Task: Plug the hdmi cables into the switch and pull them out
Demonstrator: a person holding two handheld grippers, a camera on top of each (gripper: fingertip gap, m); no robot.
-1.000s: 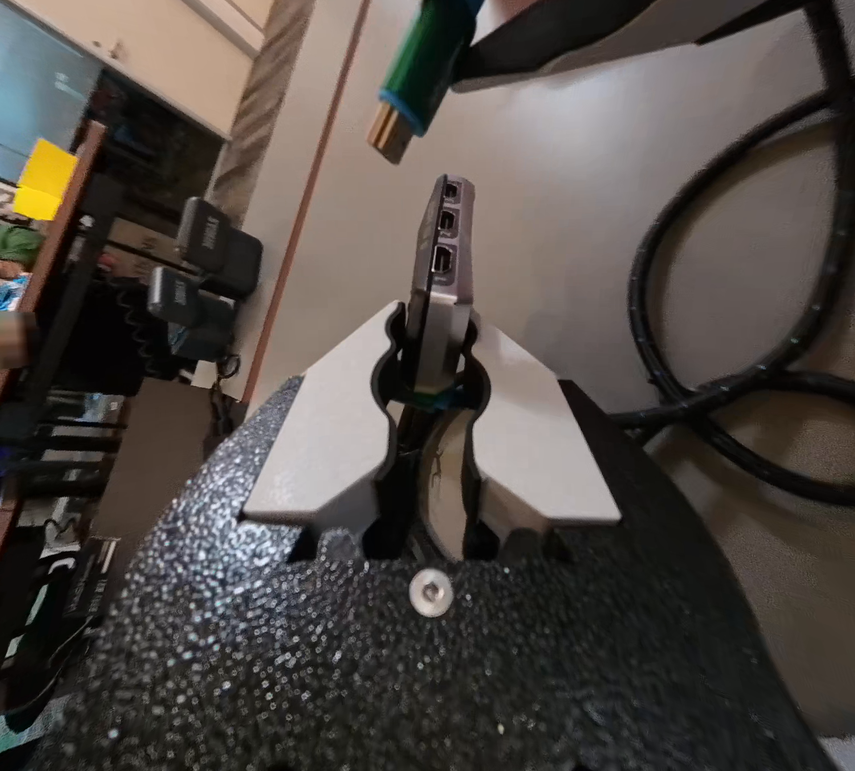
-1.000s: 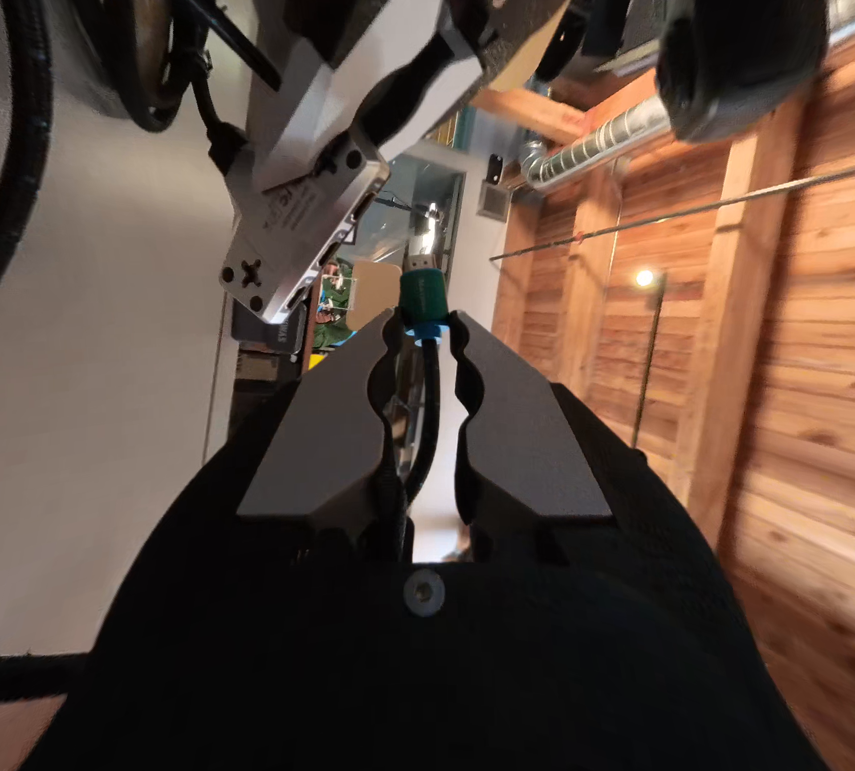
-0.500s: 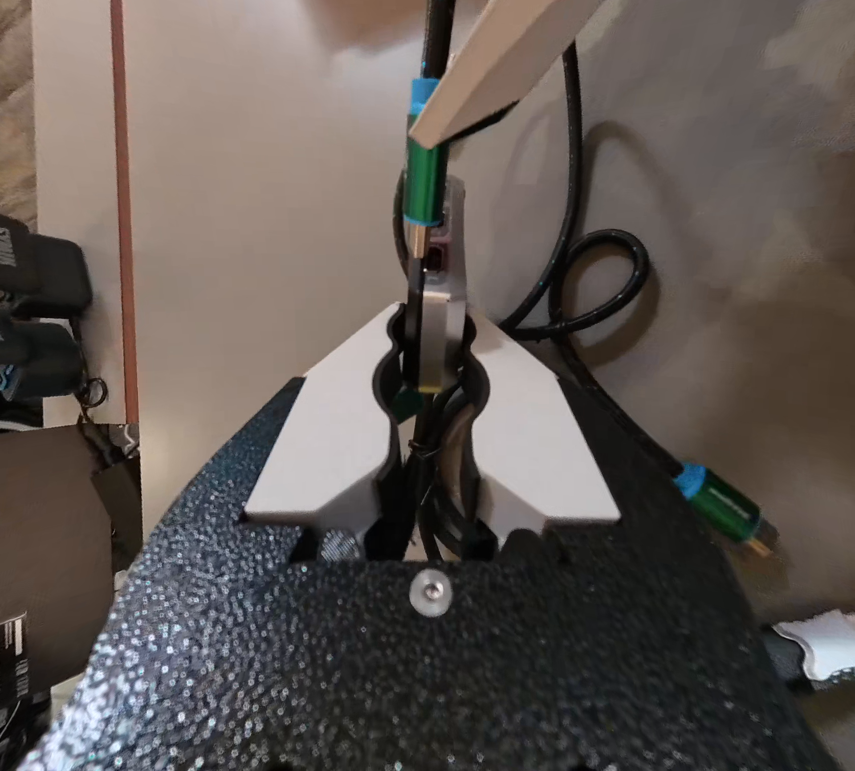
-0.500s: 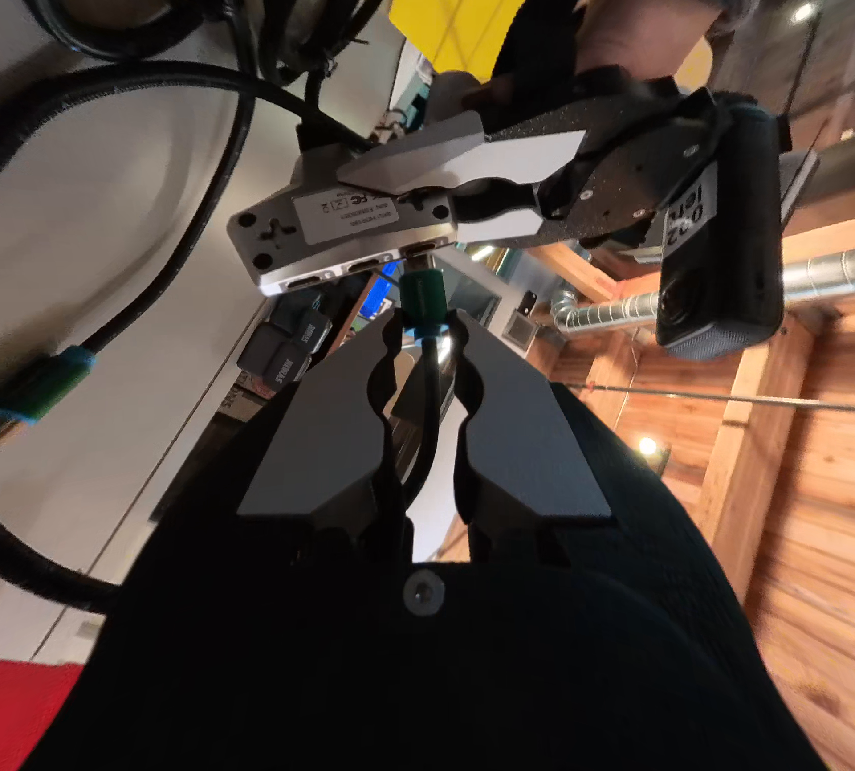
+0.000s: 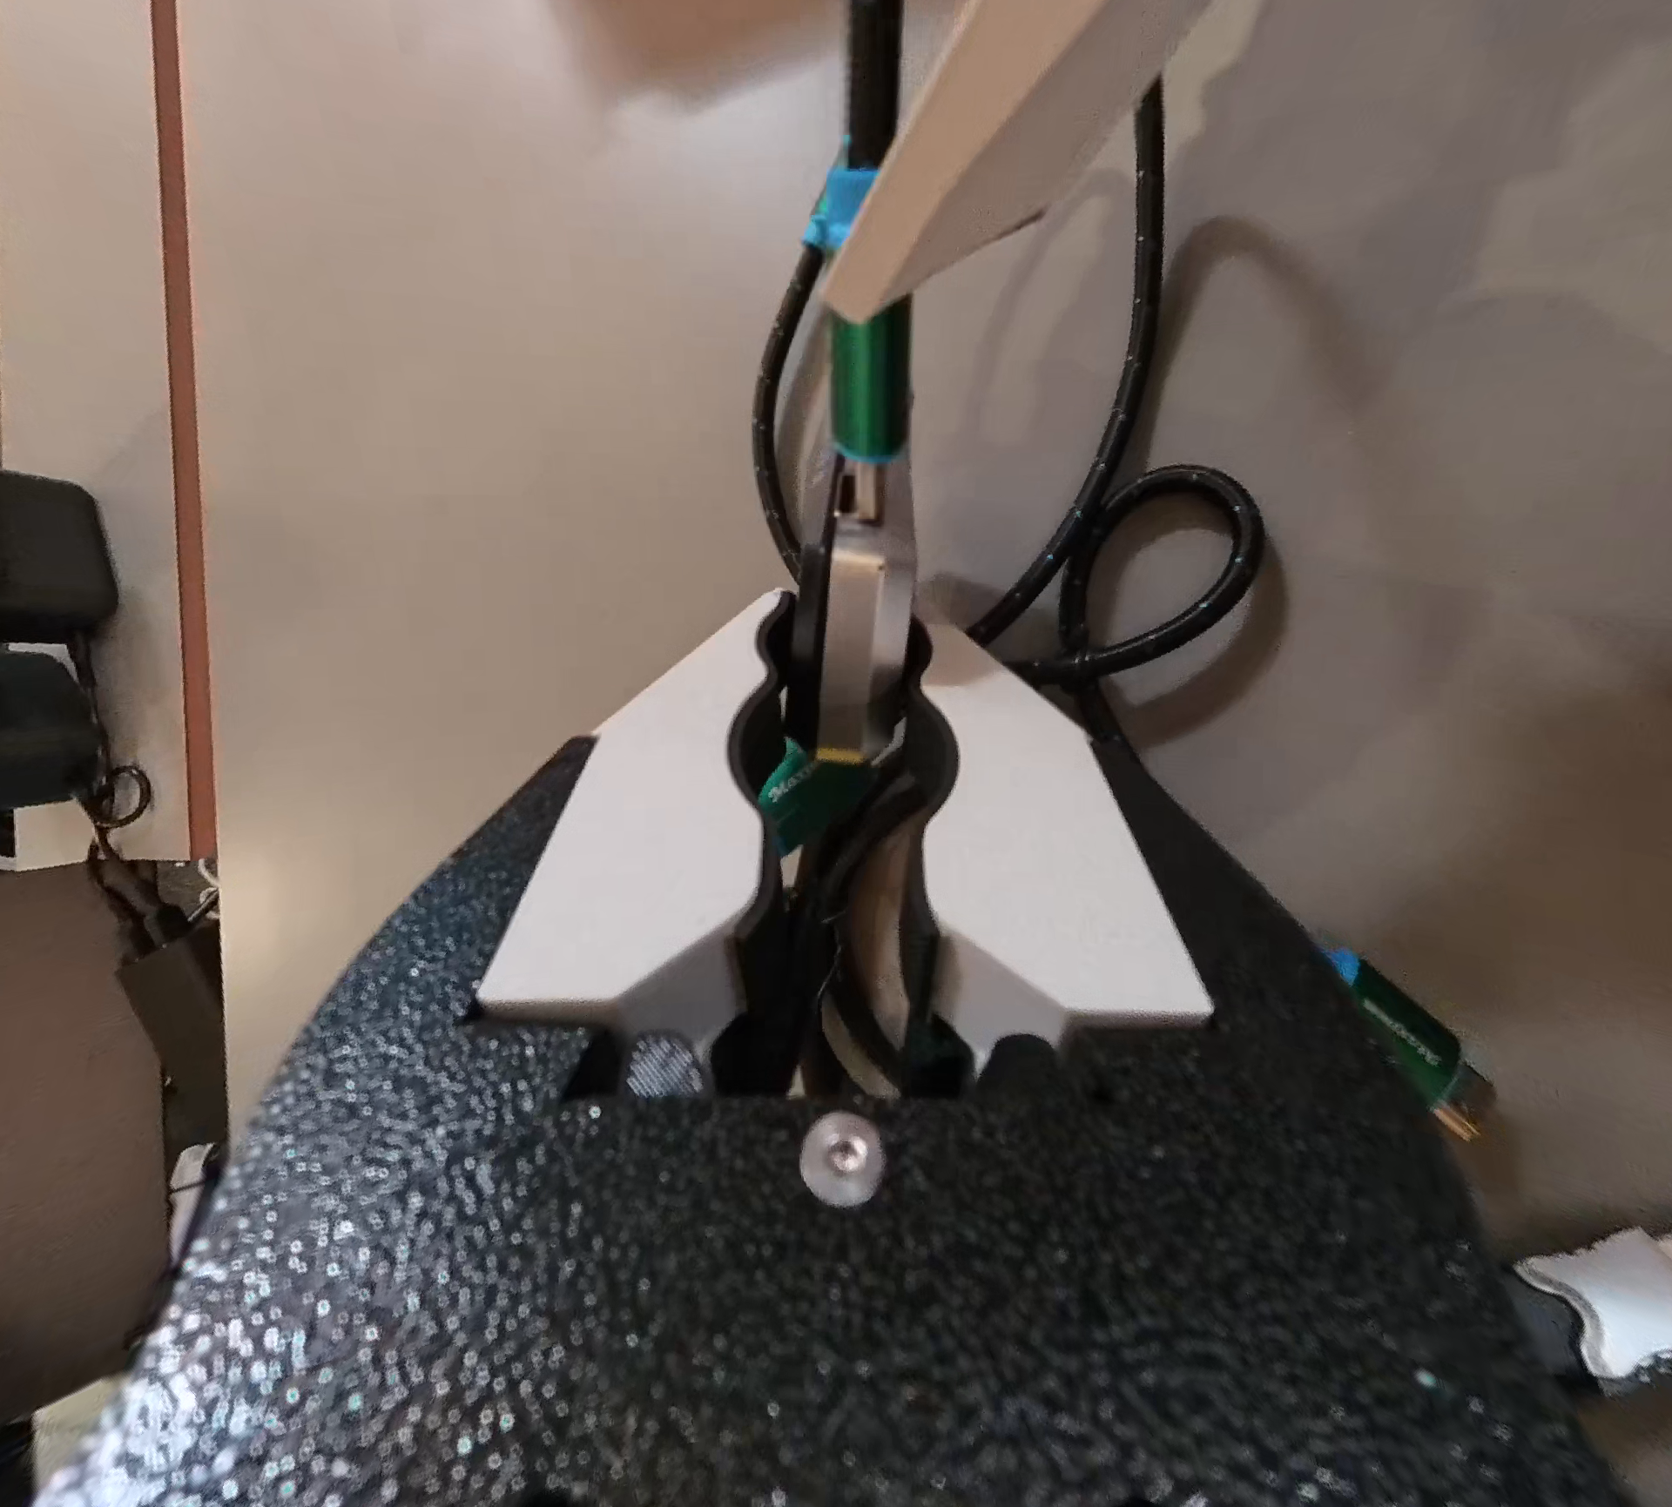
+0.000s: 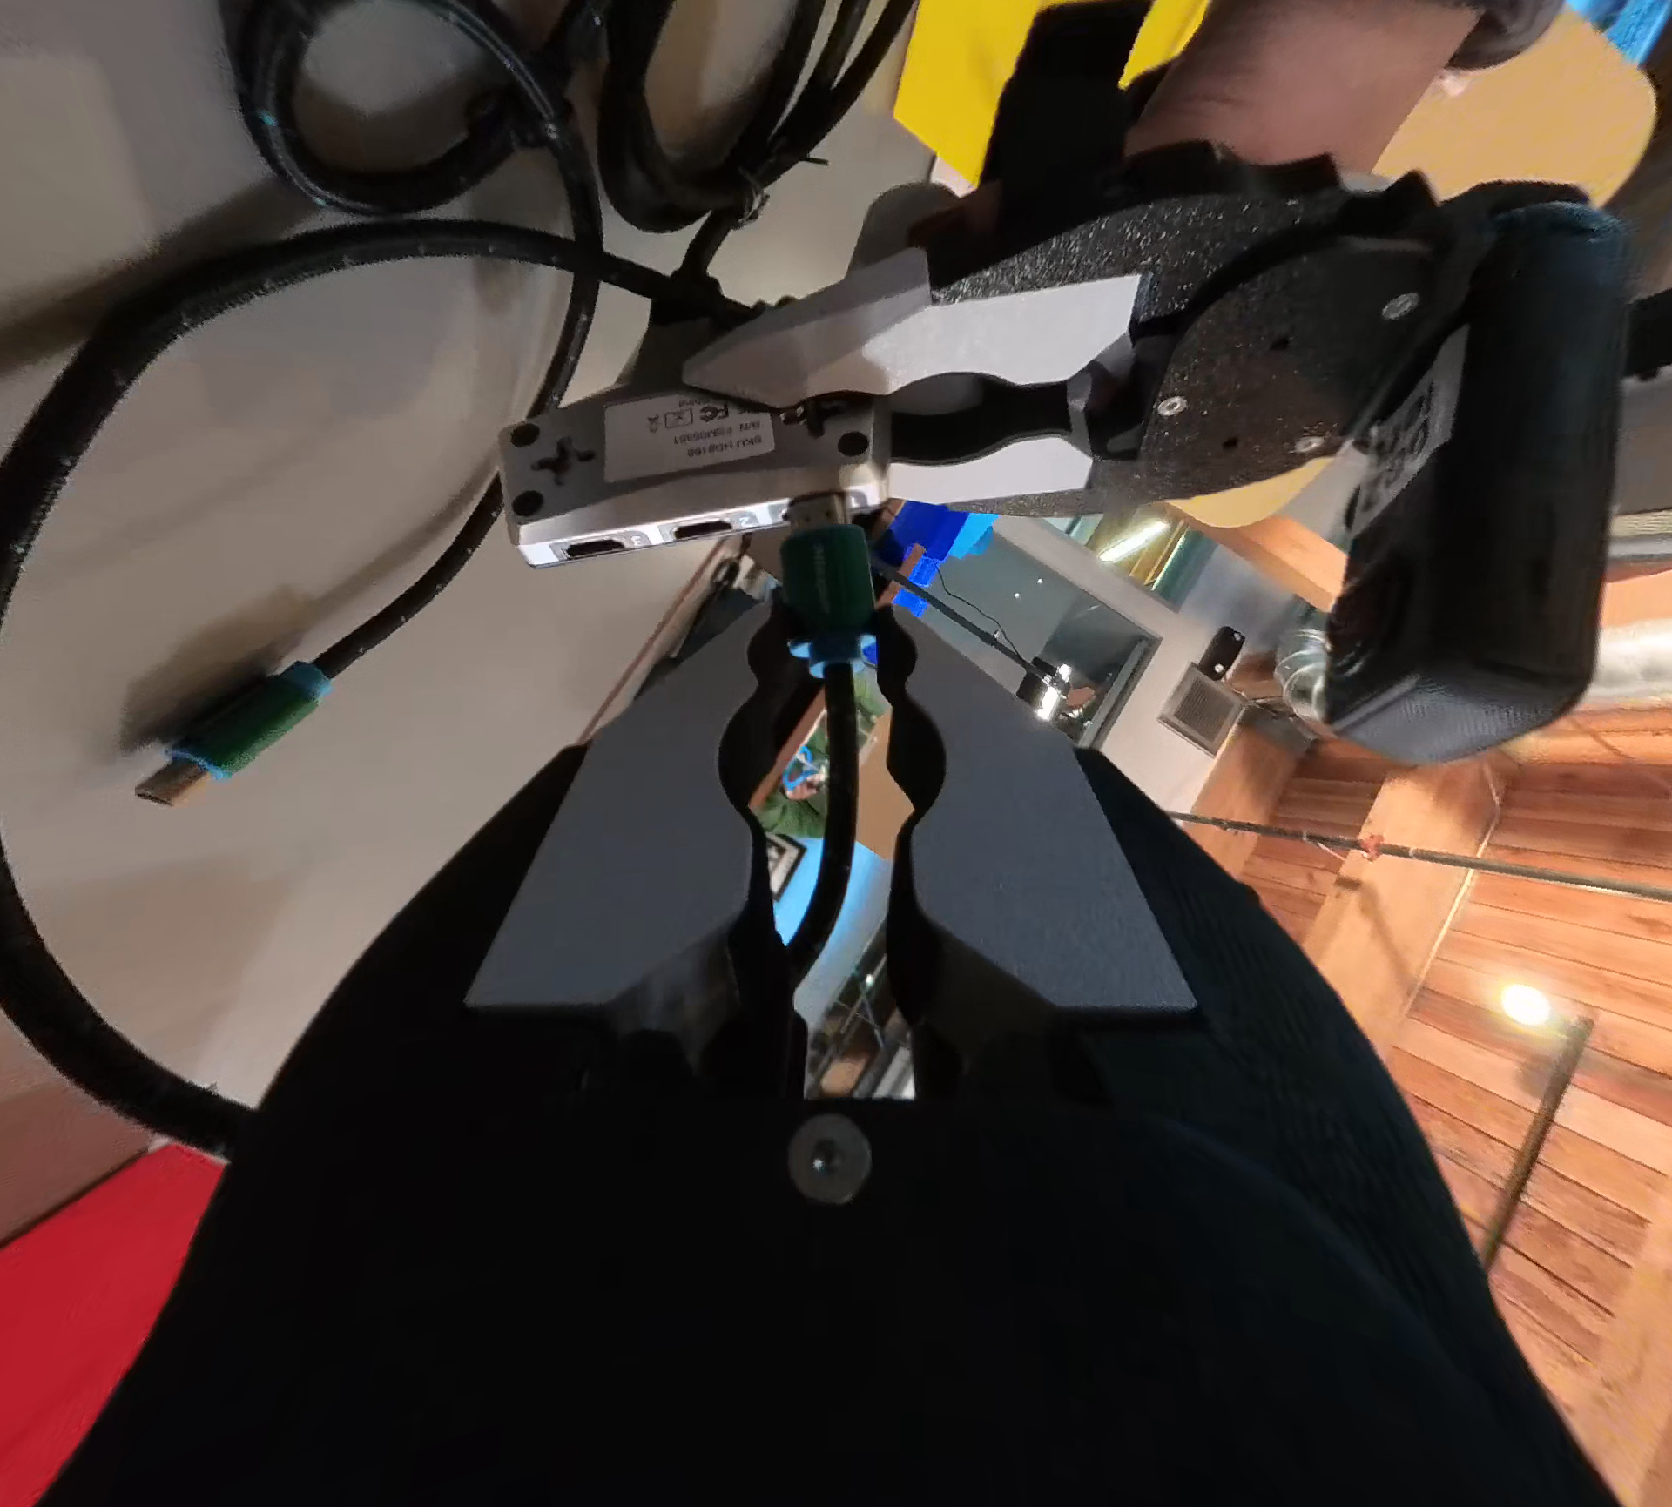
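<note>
My left tool (image 5: pixel 846 631) clamps the flat silver metal HDMI switch (image 6: pixel 688 460); my right tool (image 6: pixel 828 640) grips the green-shelled black braided cable plug (image 6: pixel 825 573), its tip entering the switch's end port, above the beige desk (image 6: pixel 271 469).

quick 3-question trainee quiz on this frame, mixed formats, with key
1. True or false: the left gripper is shut on the HDMI switch.
2. The right gripper holds: A) a green HDMI plug B) a screwdriver C) nothing.
3. How many of the three ports in the row facing the right wrist view stand empty?

Key: 1 true. 2 A. 3 two; the plug's metal tip is at the third. A second green plug lies loose on the table.
</note>
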